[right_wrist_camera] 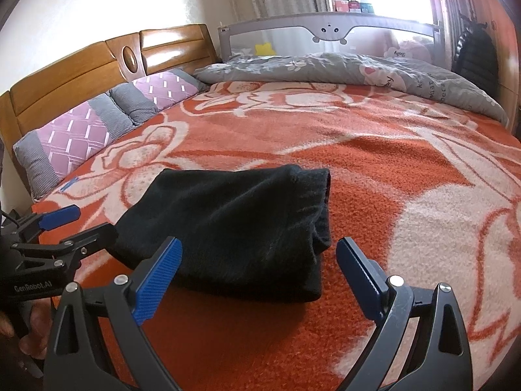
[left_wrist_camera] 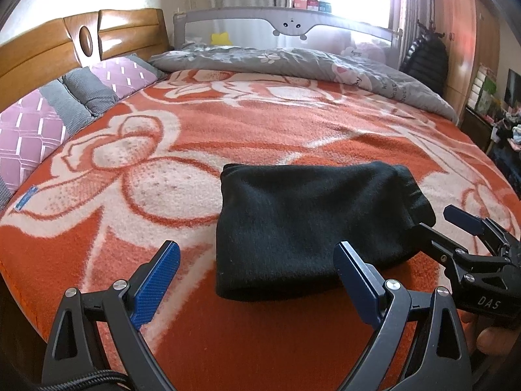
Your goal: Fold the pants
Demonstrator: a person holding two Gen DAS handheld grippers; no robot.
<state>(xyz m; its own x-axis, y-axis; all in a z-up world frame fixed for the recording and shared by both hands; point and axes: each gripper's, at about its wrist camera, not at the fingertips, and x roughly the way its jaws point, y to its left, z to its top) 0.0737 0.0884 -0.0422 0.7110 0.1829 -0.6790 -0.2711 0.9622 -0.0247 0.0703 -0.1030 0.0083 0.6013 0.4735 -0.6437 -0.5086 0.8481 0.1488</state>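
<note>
Black pants [left_wrist_camera: 302, 224] lie folded into a compact rectangle on the orange and white flowered blanket [left_wrist_camera: 228, 123]. They also show in the right wrist view [right_wrist_camera: 234, 228]. My left gripper [left_wrist_camera: 257, 270] is open and empty, just in front of the pants' near left edge; it also shows in the right wrist view [right_wrist_camera: 79, 223] at the left. My right gripper [right_wrist_camera: 260, 268] is open and empty at the pants' near right corner. In the left wrist view the right gripper [left_wrist_camera: 439, 220] sits beside the pants' right end.
A wooden headboard [left_wrist_camera: 65, 42] and purple-grey pillows [left_wrist_camera: 39, 123] line the left side. A grey duvet [left_wrist_camera: 293, 62] lies at the far side before a grey bed rail [left_wrist_camera: 286, 22]. A wardrobe [left_wrist_camera: 456, 32] stands at the right.
</note>
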